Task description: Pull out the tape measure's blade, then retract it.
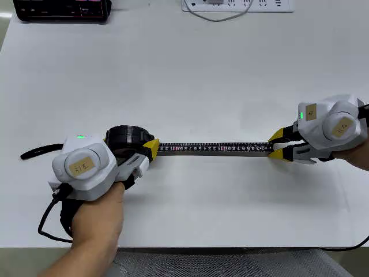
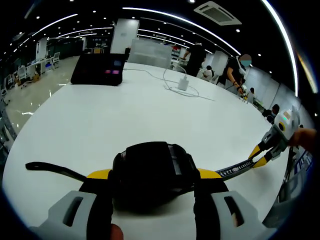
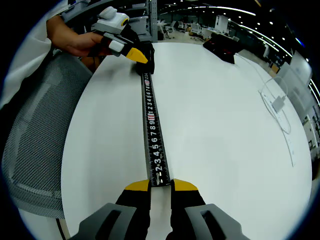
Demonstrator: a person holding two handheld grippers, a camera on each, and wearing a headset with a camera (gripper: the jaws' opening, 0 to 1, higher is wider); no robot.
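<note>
Black tape measure (image 1: 128,137) flat on the white table (image 1: 190,75), clamped by the left gripper (image 1: 134,151). Jaws closed against its round sides, one yellow tip to each side of it in the left gripper view. Left hand (image 1: 95,216) behind that gripper, on the near side of the tape measure.

Blade (image 1: 213,148) drawn out to the right of the tape measure, straight and level, printed numbers facing up, lowest numbers at the end farthest from the tape measure. Cannot tell whether touching the table or just above it. Ends in the right gripper (image 1: 275,146), well apart from the tape measure: jaws almost together, pinching the blade's tip between their yellow ends. Seen from the right gripper view, runs straight away from the jaws to the tape measure, with one red-marked patch partway along.

Black strap (image 1: 37,152) lying on the table to the left of the tape measure, opposite the blade. Black cable (image 1: 49,222) hanging off the table edge, nearer than the tape measure and left of it.

Far beyond the tape measure, at the table's back edge: dark flat device (image 1: 62,8) to the left, white power strip (image 1: 237,4) to the right, white cord (image 1: 222,17) curling in front of it. Grey mesh chair (image 1: 230,265) on the near side, under the table edge.
</note>
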